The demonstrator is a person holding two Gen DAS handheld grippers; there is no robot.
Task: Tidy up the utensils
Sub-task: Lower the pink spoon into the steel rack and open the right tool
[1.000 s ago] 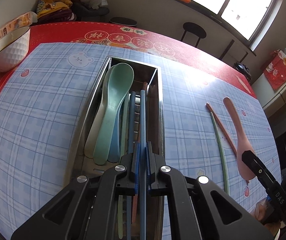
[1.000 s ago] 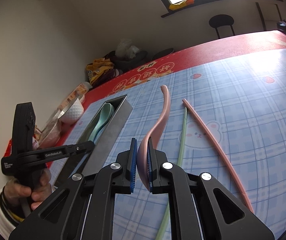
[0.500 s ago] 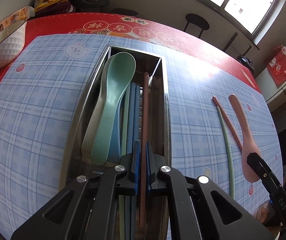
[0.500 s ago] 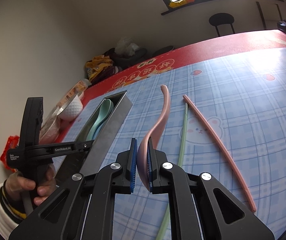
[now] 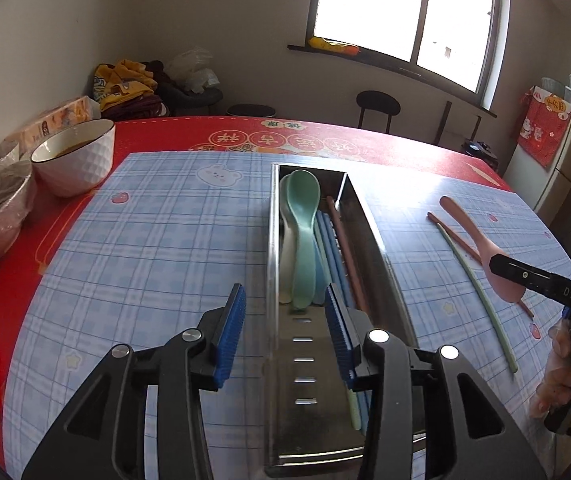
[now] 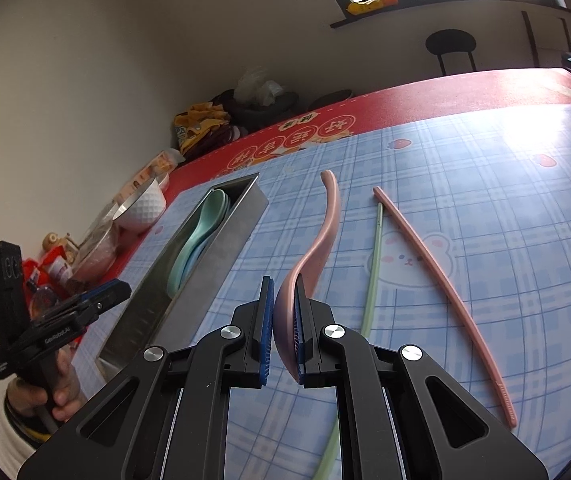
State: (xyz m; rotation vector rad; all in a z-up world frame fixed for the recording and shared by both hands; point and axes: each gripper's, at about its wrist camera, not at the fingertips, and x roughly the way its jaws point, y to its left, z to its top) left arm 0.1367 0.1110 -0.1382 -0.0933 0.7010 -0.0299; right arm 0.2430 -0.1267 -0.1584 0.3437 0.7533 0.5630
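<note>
While the left gripper point(image 5: 283, 322) hangs with its blue pads spread wide and nothing between them, one pad on either side of the near left wall of the steel utensil tray point(image 5: 369, 240), the right gripper point(image 6: 283, 334) pinches the bowl of the pink spoon point(image 6: 317, 244), whose handle points away over the cloth. Inside the tray lie a green spoon point(image 5: 303, 232) on top of paler spoons, blue chopsticks point(image 5: 331, 240) and a pink chopstick point(image 5: 345, 240) beside them. Just right of the pink spoon, flat on the table, rest a green chopstick point(image 6: 373, 264) and another pink chopstick point(image 6: 437, 280), near each other at their far ends and spreading apart toward the camera. A blue plaid mat point(image 5: 157, 240) printed with a bear face and small strawberries covers the near part of the table; beyond it runs a red tablecloth point(image 5: 189, 132) with round emblems of Chinese characters, too small to read. At the left edge stand a white dimpled bowl point(image 5: 75, 158) and a covered dish. White letters on the right tool read "DAS"; the left tool's side carries a label beginning "GenRobot". Farther back are a black stool point(image 5: 377, 108), a heap of yellow and dark clothes against the beige wall, a bright window with a dark sill, and a red hanging cloth at far right.
</note>
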